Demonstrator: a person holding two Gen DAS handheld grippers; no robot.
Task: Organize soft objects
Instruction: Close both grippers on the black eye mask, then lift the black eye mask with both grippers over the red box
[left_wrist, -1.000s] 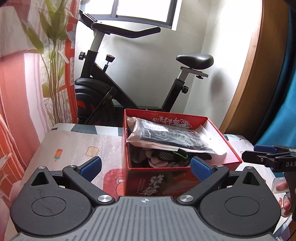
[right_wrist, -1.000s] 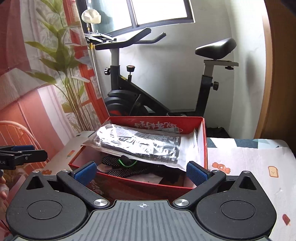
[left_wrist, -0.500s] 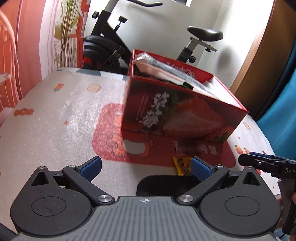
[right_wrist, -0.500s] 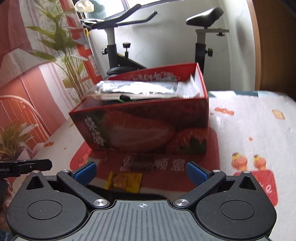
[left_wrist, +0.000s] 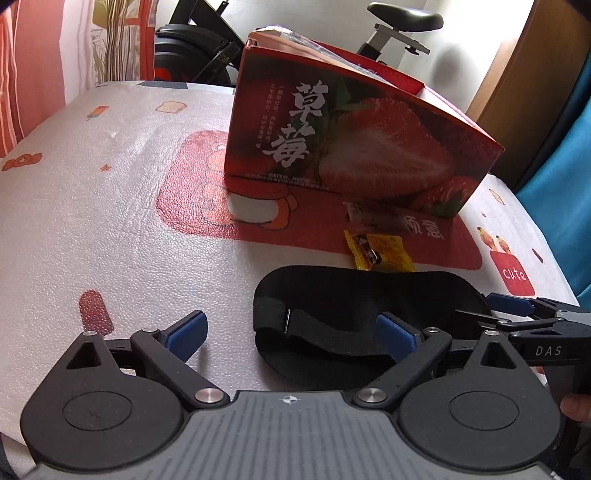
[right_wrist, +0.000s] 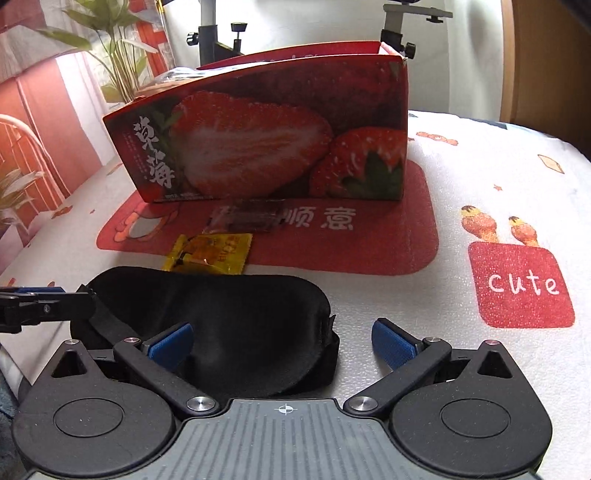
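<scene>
Closing left gripper (left_wrist: 291, 330), right gripper (right_wrist: 282, 341) wide, both empty ("cute" on tablecloth (right_wrist: 522, 284)).

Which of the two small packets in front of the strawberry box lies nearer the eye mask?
The yellow packet, touching the eye mask's far edge; the dark packet lies against the box.

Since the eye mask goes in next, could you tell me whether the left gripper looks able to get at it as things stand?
Probably yes: the black eye mask lies flat on the table just ahead of the left gripper, whose jaws are closing with only its strap end between them, pads not yet pressing. Nothing covers it.
</scene>
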